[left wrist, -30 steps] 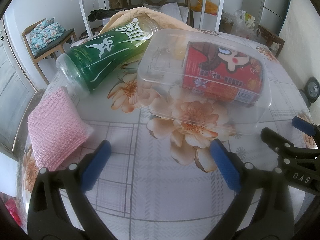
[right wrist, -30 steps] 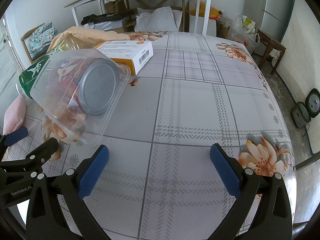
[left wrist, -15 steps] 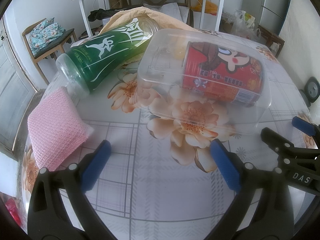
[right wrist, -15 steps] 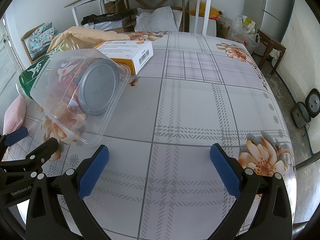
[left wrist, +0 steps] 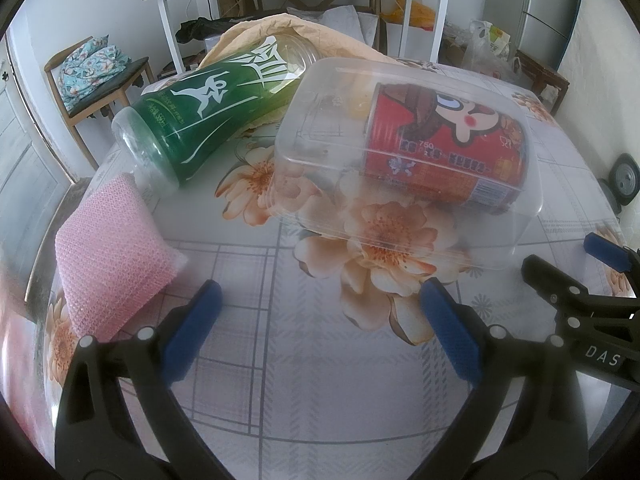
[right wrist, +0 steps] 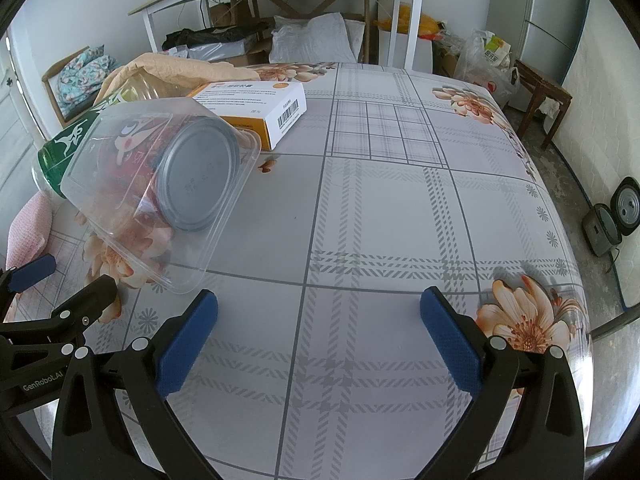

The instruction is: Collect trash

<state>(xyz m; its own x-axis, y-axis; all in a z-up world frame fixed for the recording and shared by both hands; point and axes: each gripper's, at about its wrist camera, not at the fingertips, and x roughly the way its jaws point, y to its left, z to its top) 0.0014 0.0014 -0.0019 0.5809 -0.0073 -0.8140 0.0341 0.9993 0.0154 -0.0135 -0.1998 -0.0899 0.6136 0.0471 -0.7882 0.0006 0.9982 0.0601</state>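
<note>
The trash sits bunched at one end of the flowered worktop (right wrist: pixel 400 208), probably so that both tools can reach it from the near edge: a clear plastic container (left wrist: pixel 404 156) lies tipped on its side with a red can (left wrist: pixel 444 144) lying inside it, a green bottle (left wrist: pixel 208 116) lies just beside it and partly on a tan paper bag (left wrist: pixel 320 36), and a white and orange box (right wrist: pixel 260 112) lies behind. A pink cloth (left wrist: pixel 108 248) rests near the worktop's left edge. The left gripper (left wrist: pixel 320 328) hovers low just short of the container with its jaws wide apart and nothing between them; the right gripper (right wrist: pixel 318 336) faces bare worktop, its jaws equally apart and empty. Compared with a second ago nothing has shifted: both tools hold the same pose and every item lies where it did, so collection has not visibly begun.
</note>
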